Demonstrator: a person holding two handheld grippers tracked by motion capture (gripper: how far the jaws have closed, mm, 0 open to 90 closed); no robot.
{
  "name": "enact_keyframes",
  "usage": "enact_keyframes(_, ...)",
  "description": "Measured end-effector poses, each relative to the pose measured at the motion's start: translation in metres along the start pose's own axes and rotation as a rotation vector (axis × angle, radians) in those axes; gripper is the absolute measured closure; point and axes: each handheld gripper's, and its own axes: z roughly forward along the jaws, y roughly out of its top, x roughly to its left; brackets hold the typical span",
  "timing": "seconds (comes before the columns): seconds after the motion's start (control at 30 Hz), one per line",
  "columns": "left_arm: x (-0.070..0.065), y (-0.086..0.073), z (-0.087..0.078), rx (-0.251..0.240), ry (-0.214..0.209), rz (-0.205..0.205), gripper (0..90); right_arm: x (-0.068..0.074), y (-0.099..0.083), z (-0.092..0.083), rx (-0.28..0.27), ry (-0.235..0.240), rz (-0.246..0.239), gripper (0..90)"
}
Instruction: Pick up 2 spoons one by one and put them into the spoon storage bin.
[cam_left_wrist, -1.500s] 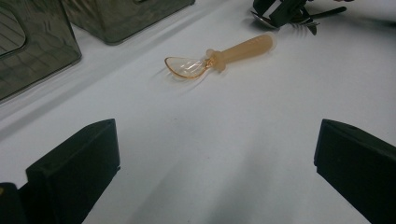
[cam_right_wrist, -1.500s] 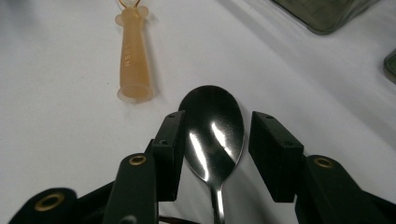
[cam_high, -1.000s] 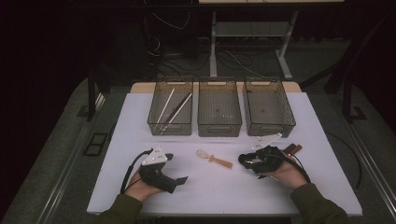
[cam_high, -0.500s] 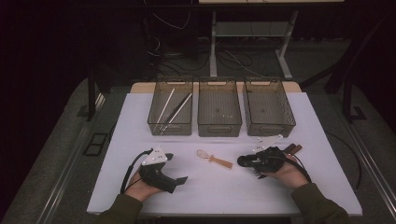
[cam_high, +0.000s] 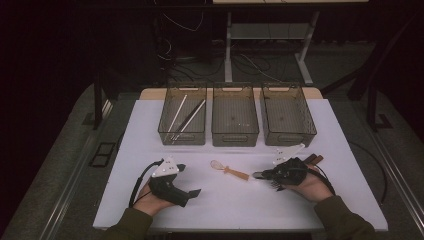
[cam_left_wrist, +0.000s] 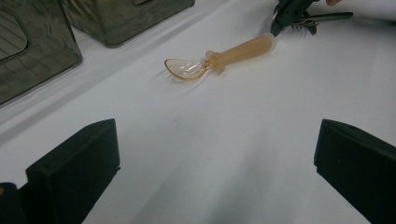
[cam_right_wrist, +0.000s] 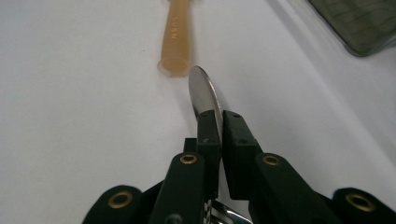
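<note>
An orange-handled spoon (cam_high: 229, 170) with a clear bowl lies on the white table (cam_high: 150, 130) between my hands. My right gripper (cam_high: 258, 175) lies just right of the spoon's handle end (cam_right_wrist: 176, 37). Its jaws have just been closing and now pinch the flat handle of a metal fork (cam_right_wrist: 205, 93), whose tines (cam_left_wrist: 303, 25) show beside the gripper. My left gripper (cam_high: 194, 192) rests on the table at the front left, pointing toward the spoon (cam_left_wrist: 224, 56). Its jaws (cam_left_wrist: 215, 163) stand wide open with nothing between them.
Three dark see-through bins stand in a row at the back. The left bin (cam_high: 183, 136) holds long thin sticks; the middle bin (cam_high: 235, 137) and right bin (cam_high: 289, 137) look bare. A white utensil (cam_high: 289, 151) and a brown piece (cam_high: 315, 160) lie behind my right hand.
The right gripper's jaws have drawn together onto the metal fork handle. Both hands have stayed where they were, and the spoon has not moved.
</note>
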Motion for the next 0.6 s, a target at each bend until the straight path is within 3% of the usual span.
enact_keyframes(0.6, -0.0007, -0.0009, 0.0003, -0.019, -0.019, 0.019, 0.0, -0.0003, 0.0007, -0.0022, 0.0, -0.002, 0.005, 88.1)
